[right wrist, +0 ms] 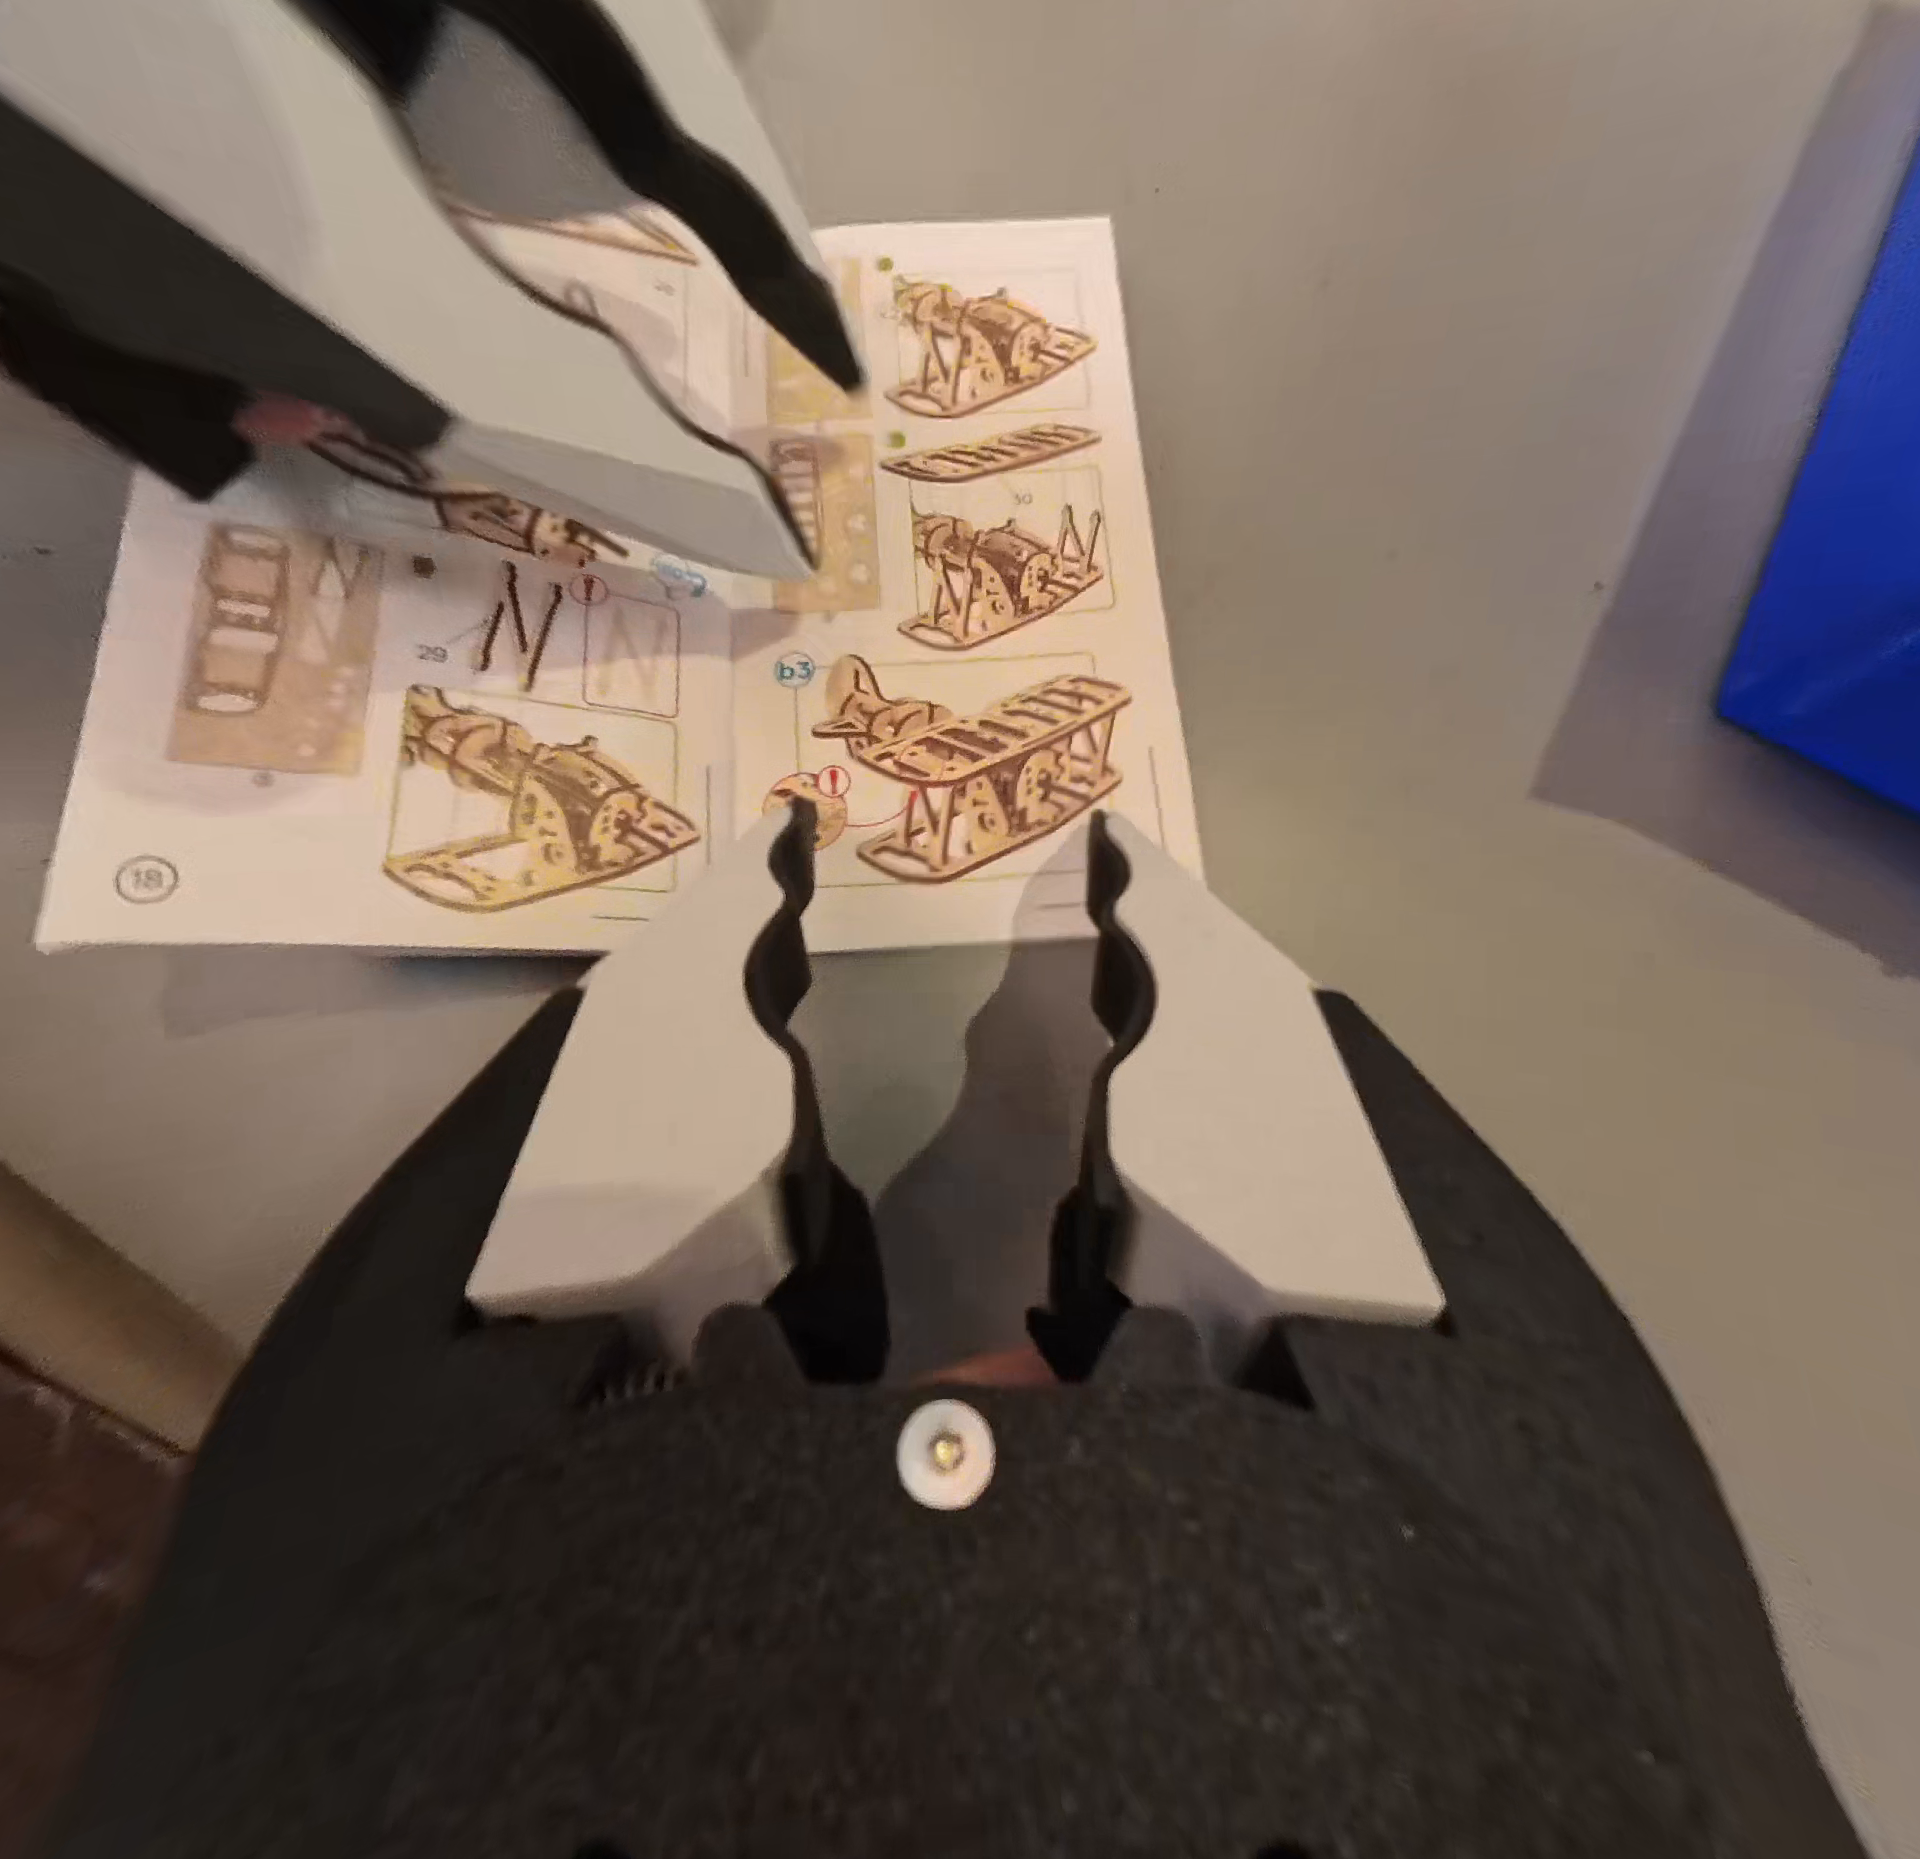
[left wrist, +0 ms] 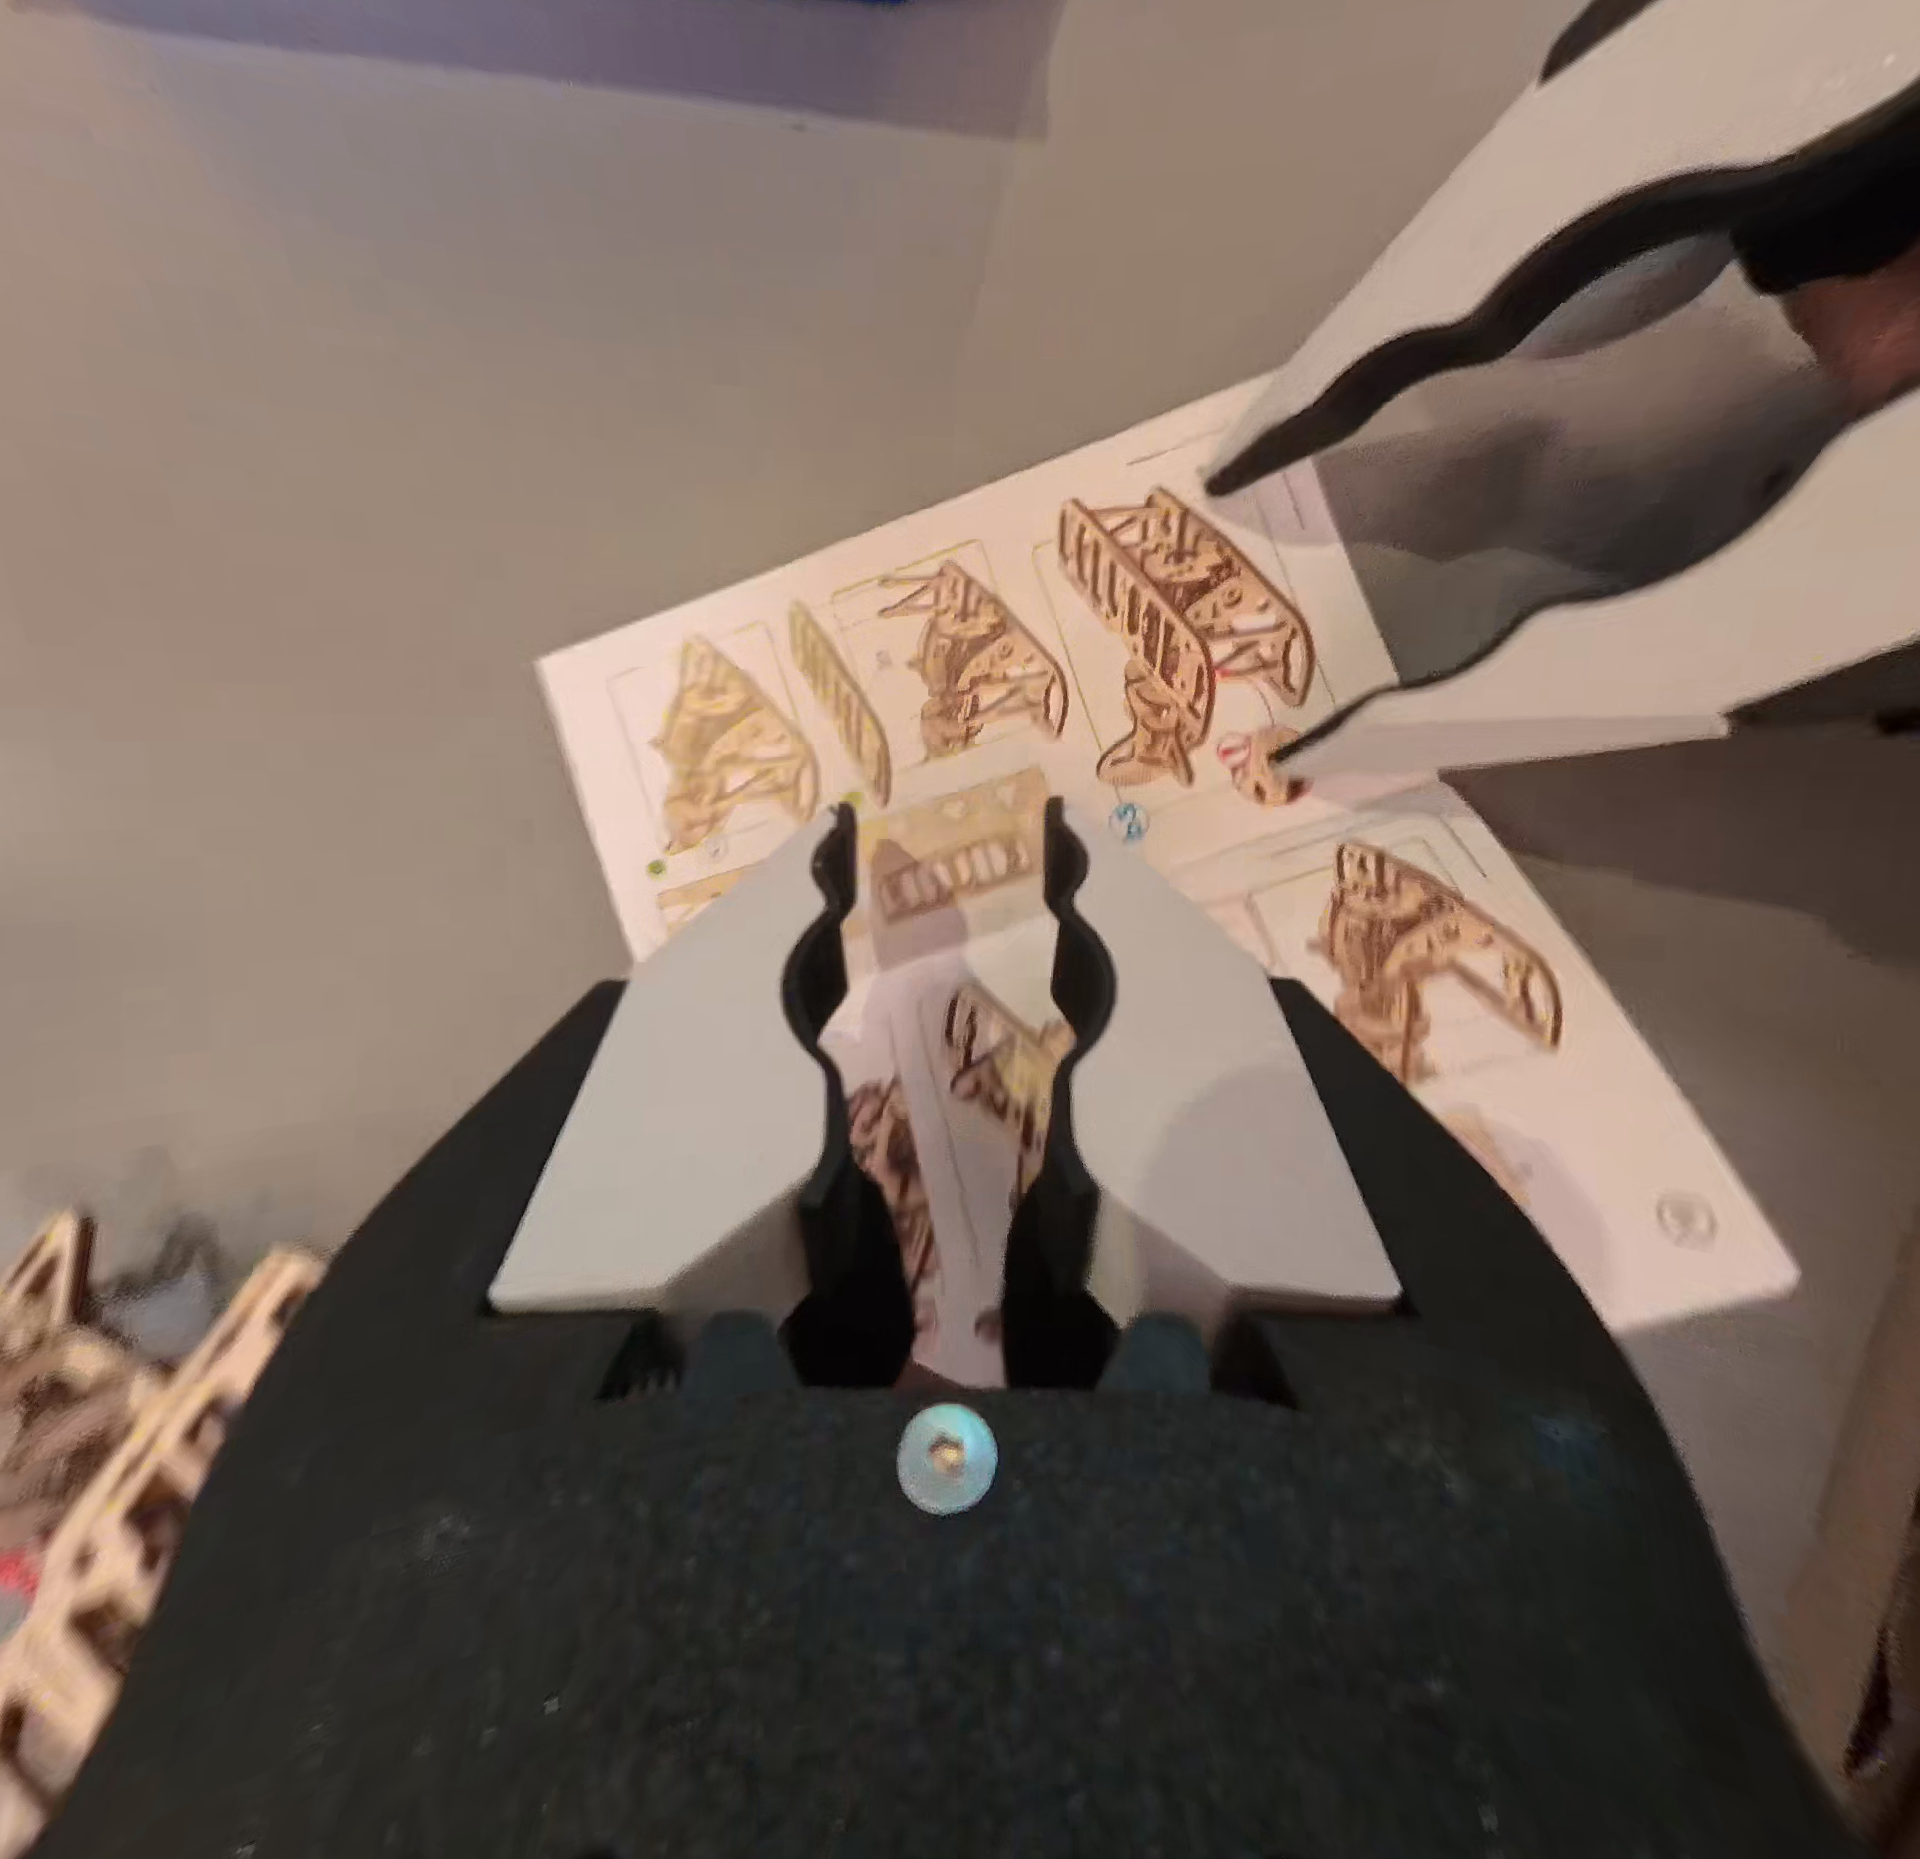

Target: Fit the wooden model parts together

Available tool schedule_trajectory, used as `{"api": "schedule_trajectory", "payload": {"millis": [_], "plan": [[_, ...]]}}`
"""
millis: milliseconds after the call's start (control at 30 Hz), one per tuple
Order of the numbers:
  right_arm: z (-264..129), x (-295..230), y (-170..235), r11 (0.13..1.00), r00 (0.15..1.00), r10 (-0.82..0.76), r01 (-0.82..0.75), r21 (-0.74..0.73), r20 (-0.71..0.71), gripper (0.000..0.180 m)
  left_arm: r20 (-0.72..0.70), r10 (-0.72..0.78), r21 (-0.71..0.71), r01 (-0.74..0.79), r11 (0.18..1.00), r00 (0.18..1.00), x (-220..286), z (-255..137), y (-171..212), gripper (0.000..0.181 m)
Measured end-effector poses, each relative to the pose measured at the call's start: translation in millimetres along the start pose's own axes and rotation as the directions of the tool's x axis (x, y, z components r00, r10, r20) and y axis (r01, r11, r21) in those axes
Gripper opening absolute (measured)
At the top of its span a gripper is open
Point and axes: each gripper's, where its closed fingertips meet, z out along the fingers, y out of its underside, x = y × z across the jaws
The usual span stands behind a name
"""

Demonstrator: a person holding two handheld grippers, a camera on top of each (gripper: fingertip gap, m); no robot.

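Presently, a grey worktop (left wrist: 364, 459) is seen to carry everything in view. A blue flat object (right wrist: 1839, 583) is noted at its far side, only partly in frame. An open instruction booklet (right wrist: 260, 853) with printed drawings of a wooden aeroplane is laid flat on the worktop, in front of both tongs.

The left tongs (left wrist: 951, 822) are held above the booklet with the jaws spread and nothing between them. The right tongs (right wrist: 945, 822) are likewise held over the near edge of the booklet, jaws spread apart and empty. Each pair is also seen in the other's view, tips pointed down toward the pages; whether any tip touches the paper cannot be told.

The wooden model parts (left wrist: 114, 1394) are observed at the lower left edge of the left wrist view, resting on the worktop, blurred and partly hidden behind the left tongs' body, well apart from the booklet.
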Motion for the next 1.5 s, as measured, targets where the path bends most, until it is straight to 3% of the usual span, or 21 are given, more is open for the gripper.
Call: {"api": "schedule_trajectory", "payload": {"millis": [133, 167, 233, 400, 500, 767, 800, 867, 933, 967, 1033, 1133, 1200, 1333, 1433, 1500], "plan": [[1, -1, 1, 0.999, 0.999, 0.051, -0.051, -0.012, 0.010, 0.049, 0.093, -0.069, 0.013, 0.068, 0.998, 0.993, 4, -35, 29, 0.052], [1, -2, 1, 0.998, 0.998, 0.056, -0.056, -0.021, 0.012, 0.050, 0.082, -0.084, 0.006, 0.084, 0.996, 0.993, 11, -36, 37, 0.050], [0, -5, -3, 0.999, 0.999, 0.034, -0.033, -0.031, 0.027, 0.068, 0.086, -0.099, -0.002, 0.099, 0.995, 0.991, 20, -32, 50, 0.047], [8, 7, -9, 0.998, 1.000, -0.030, 0.029, -0.046, -0.007, 0.084, -0.006, -0.208, 0.073, 0.208, 0.975, 0.978, 29, -27, 49, 0.039], [12, 2, -11, 0.999, 0.999, -0.021, 0.021, -0.035, 0.025, 0.074, -0.012, -0.206, 0.096, 0.206, 0.974, 0.979, 28, -26, 49, 0.037], [11, -16, -17, 0.994, 0.993, -0.104, 0.106, -0.028, 0.050, 0.025, -0.003, -0.194, 0.094, 0.193, 0.977, 0.981, 29, -26, 48, 0.034], [8, -12, -22, 0.992, 0.992, -0.124, 0.125, -0.008, 0.017, 0.031, -0.001, -0.186, 0.088, 0.185, 0.979, 0.983, 29, -27, 48, 0.036], [0, -6, -38, 0.989, 0.990, -0.140, 0.140, 0.048, -0.010, 0.077, 0.016, -0.167, 0.070, 0.165, 0.984, 0.986, 25, -29, 51, 0.040], [2, -2, -45, 0.993, 0.994, -0.109, 0.107, 0.055, 0.034, 0.099, 0.028, -0.161, 0.065, 0.159, 0.985, 0.987, 21, -30, 53, 0.044], [7, -2, -44, 0.996, 0.994, -0.090, 0.088, 0.035, 0.064, 0.102, 0.020, -0.168, 0.066, 0.166, 0.984, 0.986, 21, -30, 54, 0.043], [16, -3, -41, 0.995, 0.991, -0.100, 0.102, -0.022, 0.091, 0.098, 0.005, -0.180, 0.069, 0.180, 0.981, 0.984, 22, -30, 54, 0.043], [20, 0, -42, 0.986, 0.985, -0.164, 0.165, -0.035, 0.051, 0.072, 0.005, -0.174, 0.068, 0.173, 0.983, 0.985, 22, -30, 54, 0.042], [17, 2, -45, 0.979, 0.979, -0.203, 0.203, -0.026, 0.007, 0.064, 0.013, -0.171, 0.066, 0.170, 0.983, 0.985, 22, -30, 54, 0.041], [6, 13, -56, 0.933, 0.919, -0.357, 0.359, -0.023, -0.169, 0.061, 0.020, -0.169, 0.068, 0.168, 0.984, 0.985, 24, -30, 53, 0.038], [3, 6, -56, 0.913, 0.895, -0.403, 0.408, -0.014, -0.191, 0.049, 0.019, -0.170, 0.067, 0.169, 0.983, 0.985, 24, -30, 53, 0.038], [4, 6, -53, 0.925, 0.909, -0.375, 0.380, -0.010, -0.184, 0.051, 0.016, -0.171, 0.068, 0.170, 0.983, 0.985, 24, -30, 53, 0.038]]}}
